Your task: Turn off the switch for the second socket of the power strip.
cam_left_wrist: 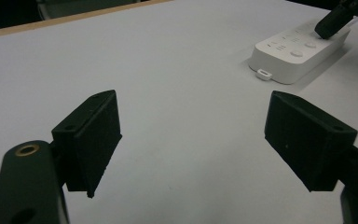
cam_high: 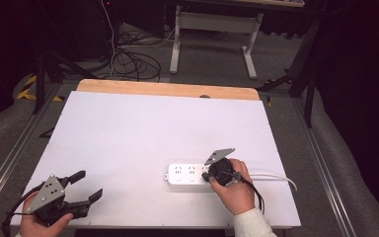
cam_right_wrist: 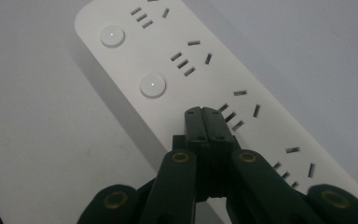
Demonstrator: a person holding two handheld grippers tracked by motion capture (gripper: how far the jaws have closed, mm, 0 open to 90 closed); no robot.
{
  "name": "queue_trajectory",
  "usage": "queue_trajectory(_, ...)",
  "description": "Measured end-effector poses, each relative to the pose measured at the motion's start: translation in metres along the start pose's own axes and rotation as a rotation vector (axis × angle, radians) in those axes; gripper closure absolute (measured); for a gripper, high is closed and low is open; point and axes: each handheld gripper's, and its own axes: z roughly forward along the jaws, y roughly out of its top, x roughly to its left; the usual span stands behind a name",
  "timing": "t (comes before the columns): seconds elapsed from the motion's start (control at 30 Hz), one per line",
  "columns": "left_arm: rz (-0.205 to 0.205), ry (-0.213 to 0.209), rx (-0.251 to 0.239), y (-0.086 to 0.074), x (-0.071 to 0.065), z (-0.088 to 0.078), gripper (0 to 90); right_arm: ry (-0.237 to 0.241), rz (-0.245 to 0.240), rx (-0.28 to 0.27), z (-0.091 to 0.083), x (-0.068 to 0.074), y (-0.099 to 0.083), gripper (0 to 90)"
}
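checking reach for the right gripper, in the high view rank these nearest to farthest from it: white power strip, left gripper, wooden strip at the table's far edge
1. White rectangular plastic power strip: directly under the shut tips of the right gripper, right of centre.
2. Left gripper: open, near-left corner of the white table.
3. Light wooden strip: along the far edge.
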Motion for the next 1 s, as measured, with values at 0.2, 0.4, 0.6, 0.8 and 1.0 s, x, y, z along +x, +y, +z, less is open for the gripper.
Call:
queue_trajectory(0.2,0.004,0.001,0.002,0.0001,-0.0002,0.0000,19.0,-0.003,0.002,0.002,0.0001,0.0005,0.0002,90.0)
queue_trajectory(0.4,0.005,0.005,0.000,0.0002,-0.0012,-0.0003,18.9,-0.017,-0.013,0.007,0.0002,0.0029,0.0008,90.0)
queue_trajectory(0.6,0.005,0.004,0.002,0.0002,-0.0019,0.0001,18.9,-0.025,-0.022,0.015,0.0006,0.0040,0.0014,90.0)
queue_trajectory(0.8,0.011,0.005,0.003,0.0004,-0.0023,0.0001,18.8,-0.030,-0.030,0.016,0.0007,0.0048,0.0015,90.0)
queue_trajectory(1.0,0.011,0.007,0.003,0.0004,-0.0021,0.0002,18.7,-0.026,-0.022,0.015,0.0010,0.0039,0.0006,90.0)
